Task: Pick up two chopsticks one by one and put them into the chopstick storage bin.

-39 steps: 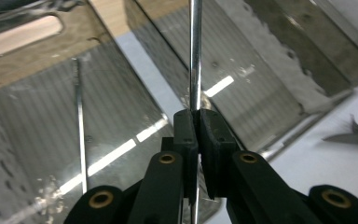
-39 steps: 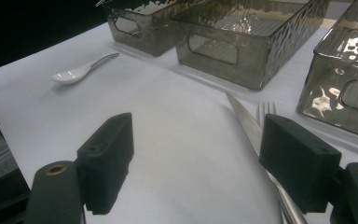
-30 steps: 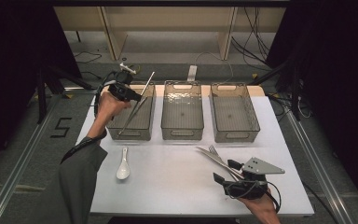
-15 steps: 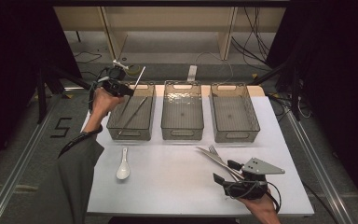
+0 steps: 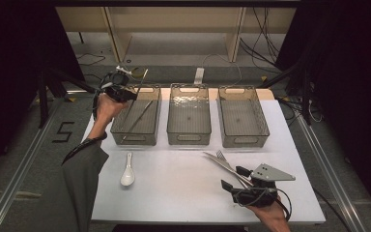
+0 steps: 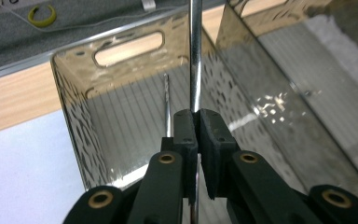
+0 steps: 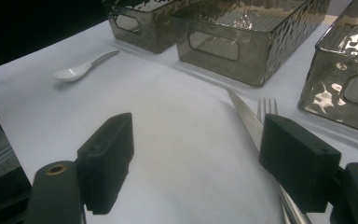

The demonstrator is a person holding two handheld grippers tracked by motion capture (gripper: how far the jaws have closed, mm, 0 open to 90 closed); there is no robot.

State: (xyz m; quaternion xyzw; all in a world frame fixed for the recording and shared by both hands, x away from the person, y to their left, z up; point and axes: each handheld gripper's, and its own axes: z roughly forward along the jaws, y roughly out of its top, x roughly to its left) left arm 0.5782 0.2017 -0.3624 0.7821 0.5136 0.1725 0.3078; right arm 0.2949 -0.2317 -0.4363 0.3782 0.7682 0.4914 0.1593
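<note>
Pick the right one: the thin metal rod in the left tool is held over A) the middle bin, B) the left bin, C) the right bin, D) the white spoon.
B: the left tool is shut on the metal rod above the left bin, where another rod already lies.

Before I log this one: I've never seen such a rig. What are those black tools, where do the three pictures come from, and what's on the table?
A person holds a hand-worked claw in each hand. One camera looks down from above; the other two ride on the claws, looking along their jaws. On the white table stand three clear bins: left bin, middle bin, right bin. A spoon, a knife and a fork lie in front. The left claw is shut on a thin metal rod above the left bin, where another rod lies. The right claw is open beside the knife.
</note>
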